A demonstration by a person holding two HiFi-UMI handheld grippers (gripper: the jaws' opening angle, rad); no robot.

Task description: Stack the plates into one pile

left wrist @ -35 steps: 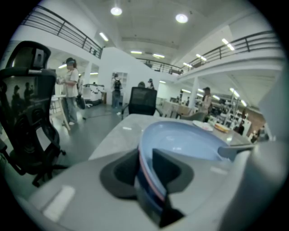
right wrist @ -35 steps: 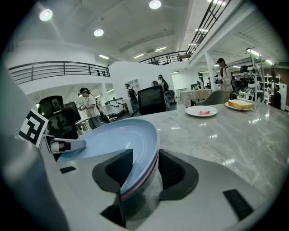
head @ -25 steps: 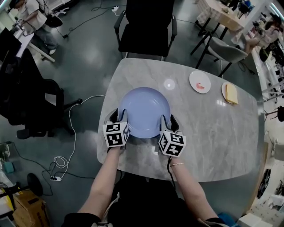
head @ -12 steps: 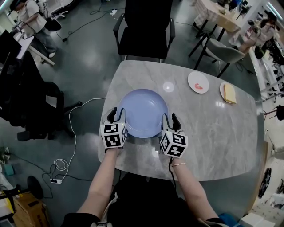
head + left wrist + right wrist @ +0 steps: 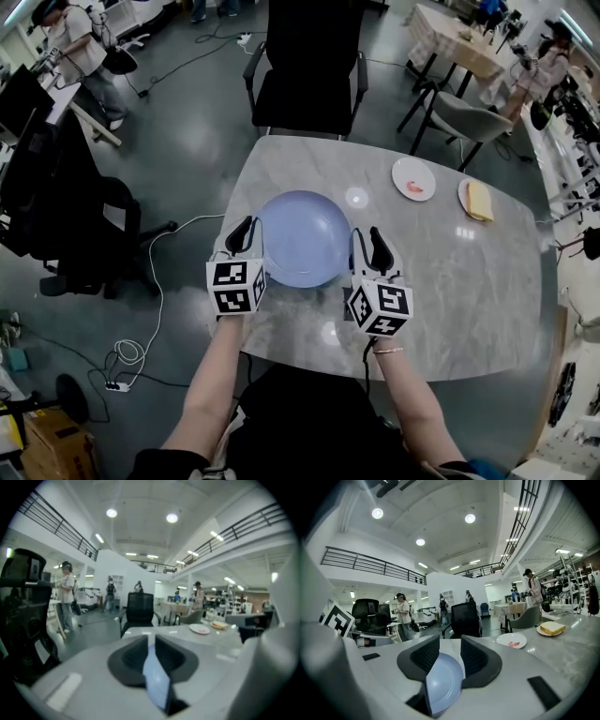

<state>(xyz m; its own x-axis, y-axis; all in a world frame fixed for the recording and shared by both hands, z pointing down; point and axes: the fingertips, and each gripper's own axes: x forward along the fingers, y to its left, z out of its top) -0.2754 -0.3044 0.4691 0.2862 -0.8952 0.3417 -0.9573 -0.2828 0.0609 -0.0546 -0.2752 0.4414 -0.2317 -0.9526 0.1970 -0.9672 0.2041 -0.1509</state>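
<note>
A large pale blue plate (image 5: pixel 303 237) lies on the grey marble table (image 5: pixel 450 281), in front of me. My left gripper (image 5: pixel 244 234) hovers just off its left rim and my right gripper (image 5: pixel 369 248) just off its right rim, both raised above the table. Neither touches the plate. In the left gripper view the plate (image 5: pixel 157 681) shows below through a narrow gap. In the right gripper view the plate (image 5: pixel 440 684) shows through a wide gap. Both pairs of jaws have just been closing, the left far more, with nothing between them.
A small white plate (image 5: pixel 413 178) with a red scrap and a plate with a yellow slice (image 5: pixel 478 199) sit at the table's far right. A black chair (image 5: pixel 305 66) stands behind the table and a grey chair (image 5: pixel 469 117) at the back right.
Both grippers have risen from the plate's rims and now stand beside it. The left jaws have narrowed. The blue plate stays where it was on the table.
</note>
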